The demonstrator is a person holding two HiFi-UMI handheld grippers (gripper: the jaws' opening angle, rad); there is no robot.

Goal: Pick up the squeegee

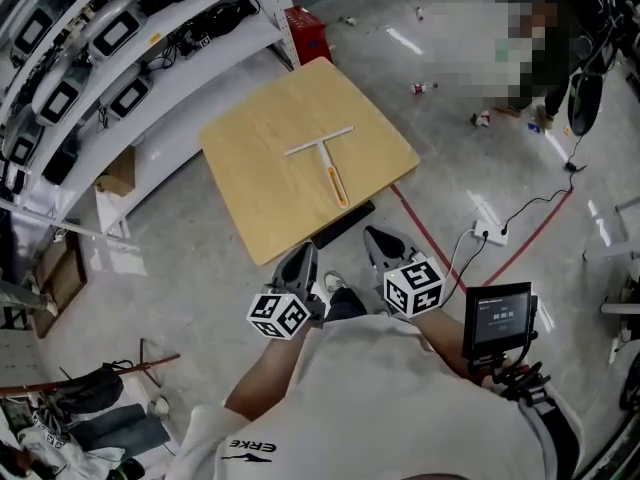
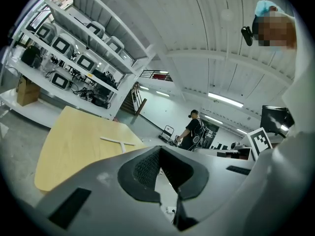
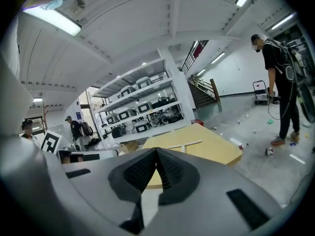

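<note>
The squeegee (image 1: 325,160), a white T-shaped blade with an orange handle, lies flat in the middle of a square wooden table (image 1: 250,198). Both grippers hang short of the table's near edge, over the floor, and touch nothing. My left gripper (image 1: 303,255) is shut and empty, and so is my right gripper (image 1: 376,238). In the left gripper view the squeegee (image 2: 118,141) shows on the tabletop beyond the closed gripper (image 2: 160,149). In the right gripper view the squeegee (image 3: 186,144) lies past the closed gripper (image 3: 156,150).
White shelving (image 1: 100,58) with several devices runs along the left, a cardboard box (image 1: 118,173) below it. A red crate (image 1: 308,30) stands behind the table. A power strip (image 1: 490,234) with cables lies right. A person (image 1: 545,58) stands far right. A screen (image 1: 498,318) hangs by my right arm.
</note>
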